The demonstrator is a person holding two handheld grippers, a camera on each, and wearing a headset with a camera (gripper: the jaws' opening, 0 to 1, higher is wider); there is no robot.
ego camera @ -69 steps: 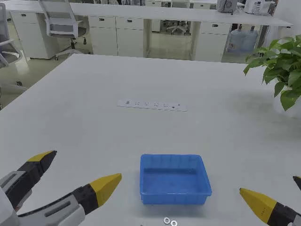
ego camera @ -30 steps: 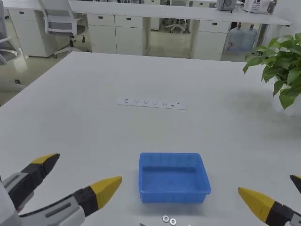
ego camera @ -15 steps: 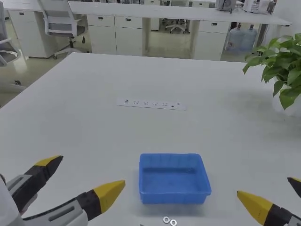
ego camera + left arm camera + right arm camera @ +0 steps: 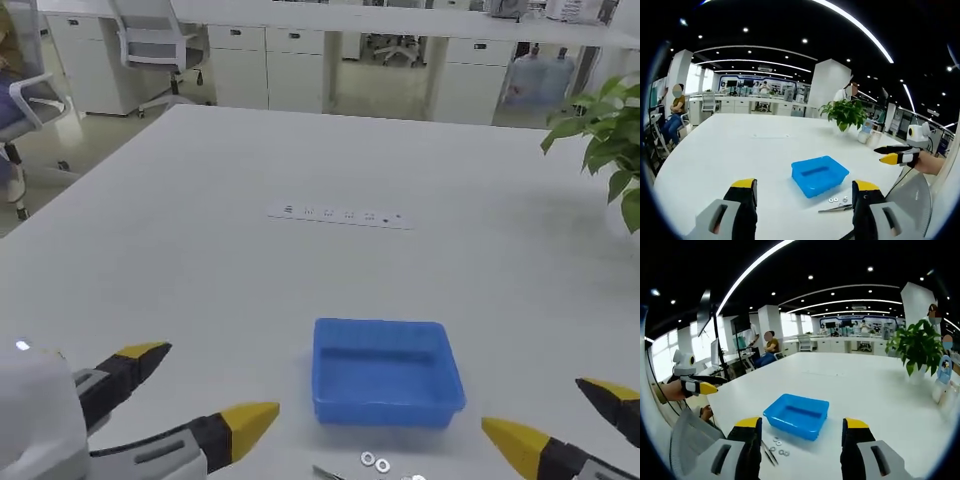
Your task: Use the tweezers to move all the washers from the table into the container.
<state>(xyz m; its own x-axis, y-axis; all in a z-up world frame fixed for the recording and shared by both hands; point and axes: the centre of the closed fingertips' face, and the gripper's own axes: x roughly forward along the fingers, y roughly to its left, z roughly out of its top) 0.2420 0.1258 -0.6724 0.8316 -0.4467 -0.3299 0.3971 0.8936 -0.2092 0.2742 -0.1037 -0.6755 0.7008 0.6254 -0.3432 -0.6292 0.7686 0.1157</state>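
A blue container (image 4: 385, 372) sits on the white table near its front edge, and it looks empty. Just in front of it lie several small metal washers (image 4: 375, 461), with the tweezers (image 4: 835, 209) flat on the table beside them. My left gripper (image 4: 212, 383) hovers open to the left of the container, nothing between its yellow-tipped jaws. To the container's right, my right gripper (image 4: 538, 407) is also open and holds nothing. The right gripper view shows the container (image 4: 796, 415), the washers (image 4: 777, 446) and the tweezers (image 4: 769, 454) ahead of its jaws.
A white power strip (image 4: 340, 216) lies flat in the middle of the table. A potted plant (image 4: 605, 140) stands at the far right. Office chairs (image 4: 155, 45) and cabinets stand beyond the table's far edge. People sit or stand in the background.
The head camera has shifted, so the whole picture has slid a little. Both grippers have stayed open and drifted only slightly. Container, washers and tweezers have not moved.
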